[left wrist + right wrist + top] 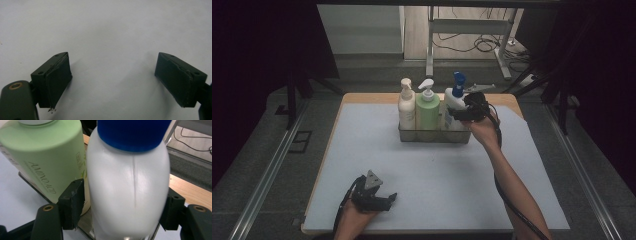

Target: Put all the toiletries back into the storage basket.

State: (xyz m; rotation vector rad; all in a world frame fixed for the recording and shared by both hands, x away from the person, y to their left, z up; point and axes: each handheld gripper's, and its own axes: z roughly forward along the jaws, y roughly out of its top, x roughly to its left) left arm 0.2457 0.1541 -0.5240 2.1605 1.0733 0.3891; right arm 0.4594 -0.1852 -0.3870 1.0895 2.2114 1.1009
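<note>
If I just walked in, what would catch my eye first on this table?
Three pump bottles stand in a row in a clear tray at the far side of the white mat: cream, green and a white bottle with a blue cap. The right gripper has that white bottle between its jaws. Near the front edge, the left gripper rests open on the mat.

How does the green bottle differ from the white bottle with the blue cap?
The green bottle has a white pump; the white bottle has a blue one. The green bottle stands in the middle of the clear tray, untouched; the white bottle stands at its right end, between the jaws of the right gripper. Both stand upright in the tray.
</note>
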